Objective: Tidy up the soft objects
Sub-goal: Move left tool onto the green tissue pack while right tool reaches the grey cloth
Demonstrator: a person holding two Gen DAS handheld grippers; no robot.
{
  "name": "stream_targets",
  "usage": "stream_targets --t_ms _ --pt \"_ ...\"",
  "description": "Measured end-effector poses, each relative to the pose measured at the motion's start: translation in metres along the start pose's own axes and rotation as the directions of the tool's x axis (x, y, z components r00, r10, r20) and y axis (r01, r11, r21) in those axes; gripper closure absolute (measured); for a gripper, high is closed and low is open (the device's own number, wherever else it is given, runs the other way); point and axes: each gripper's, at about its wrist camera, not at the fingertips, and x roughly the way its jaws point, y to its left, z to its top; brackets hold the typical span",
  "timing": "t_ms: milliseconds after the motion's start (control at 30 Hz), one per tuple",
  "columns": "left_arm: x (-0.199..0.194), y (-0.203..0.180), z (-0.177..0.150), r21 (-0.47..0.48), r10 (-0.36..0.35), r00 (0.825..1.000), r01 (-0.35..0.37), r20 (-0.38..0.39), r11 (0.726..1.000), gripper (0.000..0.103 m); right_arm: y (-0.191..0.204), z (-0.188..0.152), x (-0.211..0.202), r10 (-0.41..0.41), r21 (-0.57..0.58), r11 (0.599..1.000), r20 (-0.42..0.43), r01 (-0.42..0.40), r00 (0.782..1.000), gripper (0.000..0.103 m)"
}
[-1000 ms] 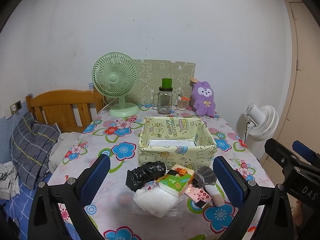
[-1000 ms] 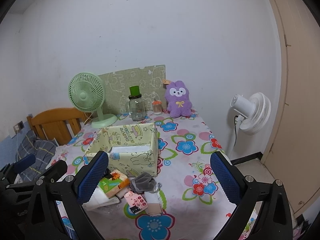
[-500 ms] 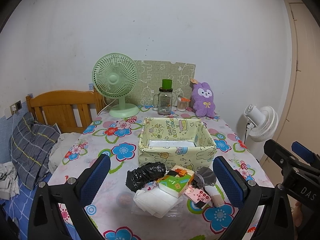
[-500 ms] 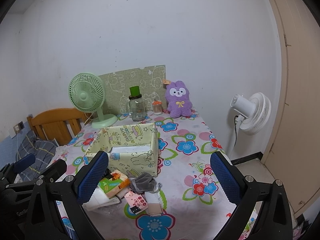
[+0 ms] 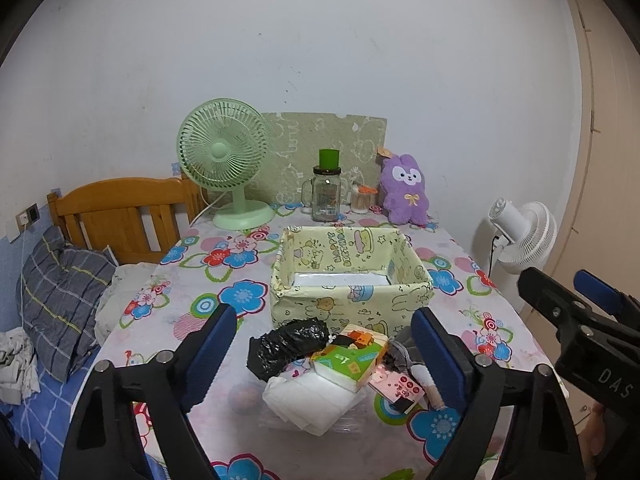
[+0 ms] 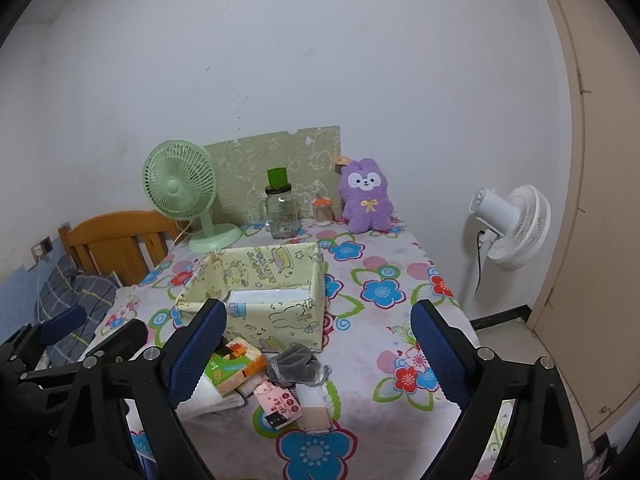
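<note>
Pile [image 5: 332,364]: black bag, tissue pack, white pads, grey pouch, maybe socks, heaped just in front of the box [image 5: 352,276]
Left gripper [image 5: 320,354]: jaws wide, holding nothing
Right gripper [image 6: 316,348]: same, wide and holding nothing

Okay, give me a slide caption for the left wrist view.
Open left tool above a pile of soft items: black plastic bag, white folded pack, green tissue pack, before the yellow fabric box.
</note>
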Motion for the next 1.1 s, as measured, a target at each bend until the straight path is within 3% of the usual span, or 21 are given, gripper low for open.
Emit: stream_targets --t_ms 500,1100 --pt "0.037 -0.004 -0.018 0.029 -0.05 0.996 0.052 -0.067 0.998 0.018 0.009 -0.017 0.039 0.057 -0.013 0.998 -0.083 -0.058 0.995 0.015" --pt "0.1 -0.006 -0.041 0.038 -0.085 0.973 0.095 -0.216 0.995 0.02 0.013 -0.042 0.104 0.071 -0.026 0.997 -0.234 -0.079 0.97 0.02"
